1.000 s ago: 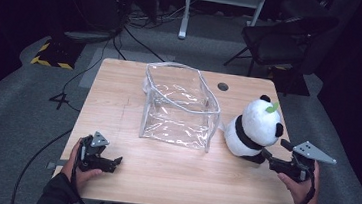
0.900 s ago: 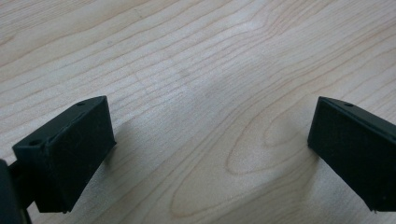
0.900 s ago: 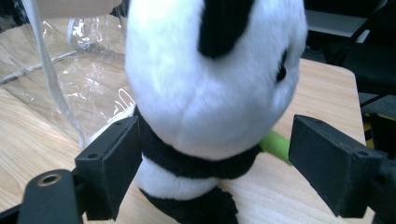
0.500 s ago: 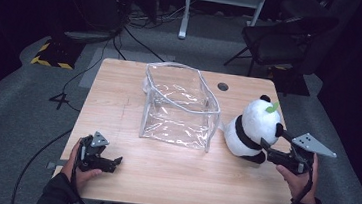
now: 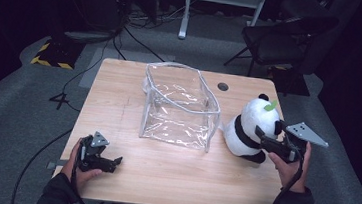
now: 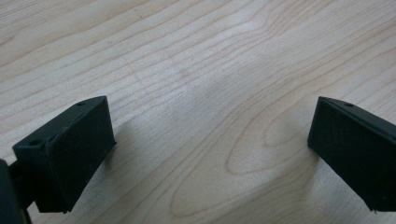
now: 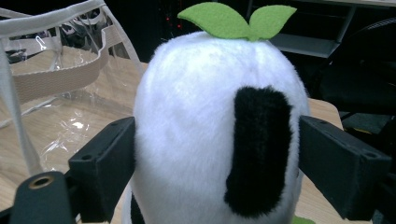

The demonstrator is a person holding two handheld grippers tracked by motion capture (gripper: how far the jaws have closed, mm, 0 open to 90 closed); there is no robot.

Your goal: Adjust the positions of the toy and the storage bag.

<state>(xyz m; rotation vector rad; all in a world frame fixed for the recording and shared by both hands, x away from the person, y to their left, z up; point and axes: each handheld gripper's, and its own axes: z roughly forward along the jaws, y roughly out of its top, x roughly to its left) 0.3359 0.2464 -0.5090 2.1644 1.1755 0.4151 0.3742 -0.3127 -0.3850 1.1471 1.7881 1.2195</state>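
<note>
panda: our plush panda [image 5: 251,128] sits upright on the right side of the surface [image 5: 172,176], just right of the clear bag [image 5: 178,107], close to it but we can't tell if they touch.

right tongs [image 5: 265,138]: right at the panda's side in the high view. In the right gripper view the head [image 7: 215,126] sits squarely between the two black jaws, which have just been opening. The plush fills the gap edge to edge, so we can't tell if the pads press it or just brush the fur.

left tongs [image 5: 113,162]: parked low near the front left edge of the surface, wide open, with bare wood between them in the left gripper view.

the key relation: the panda's long axis runs straight up, green leaf [image 7: 236,19] on top, and the right tongs come at it level from the side, straddling the head across its width. The bag's open mouth lies to the left of the toy.

who's nearer: the right hand by a mile, the left is well apart from both toy and bag.

our guess: if the panda goes into the bag, we need a firm pinch first, then up and over the rim.
</note>
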